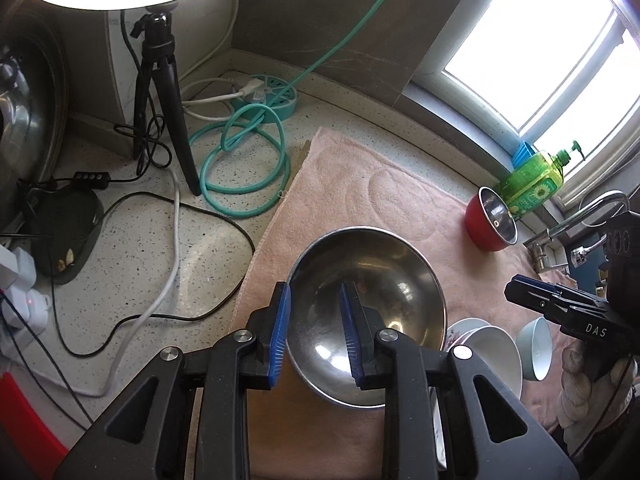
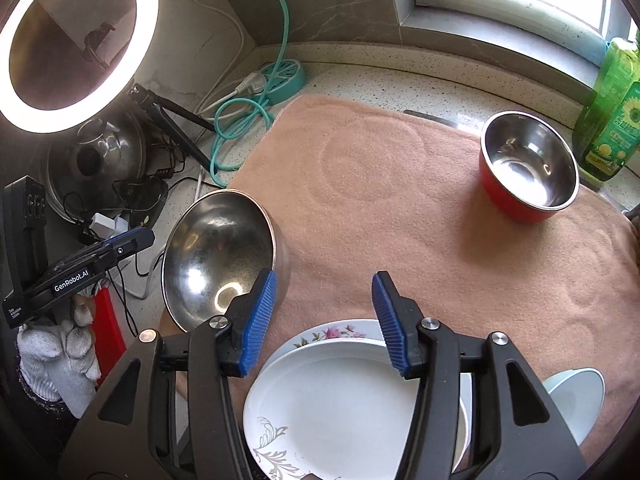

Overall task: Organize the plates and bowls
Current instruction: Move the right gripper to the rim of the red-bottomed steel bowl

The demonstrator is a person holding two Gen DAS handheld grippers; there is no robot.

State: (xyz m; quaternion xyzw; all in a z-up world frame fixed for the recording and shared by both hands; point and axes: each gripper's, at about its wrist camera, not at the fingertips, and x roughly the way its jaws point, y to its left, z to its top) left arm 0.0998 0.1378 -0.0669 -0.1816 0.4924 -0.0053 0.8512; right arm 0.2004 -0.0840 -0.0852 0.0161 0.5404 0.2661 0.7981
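Observation:
A large steel bowl (image 1: 366, 312) sits on the pink towel (image 1: 360, 188). My left gripper (image 1: 314, 336) is open, one finger outside its near-left rim and one inside; contact is unclear. The bowl also shows in the right wrist view (image 2: 218, 252). My right gripper (image 2: 324, 320) is open and empty, just above stacked white plates (image 2: 340, 404), the lower one flowered. A red bowl with steel inside (image 2: 528, 168) stands at the towel's far right, also in the left wrist view (image 1: 492, 220). A small pale bowl (image 2: 580, 396) lies tilted right of the plates.
A ring light (image 2: 76, 40) on a black tripod (image 1: 160, 92), a teal power strip (image 1: 268, 96) with coiled teal cable and loose wires crowd the counter left of the towel. A green detergent bottle (image 2: 612, 112) stands by the window. A pot lid (image 2: 96, 156) leans at left.

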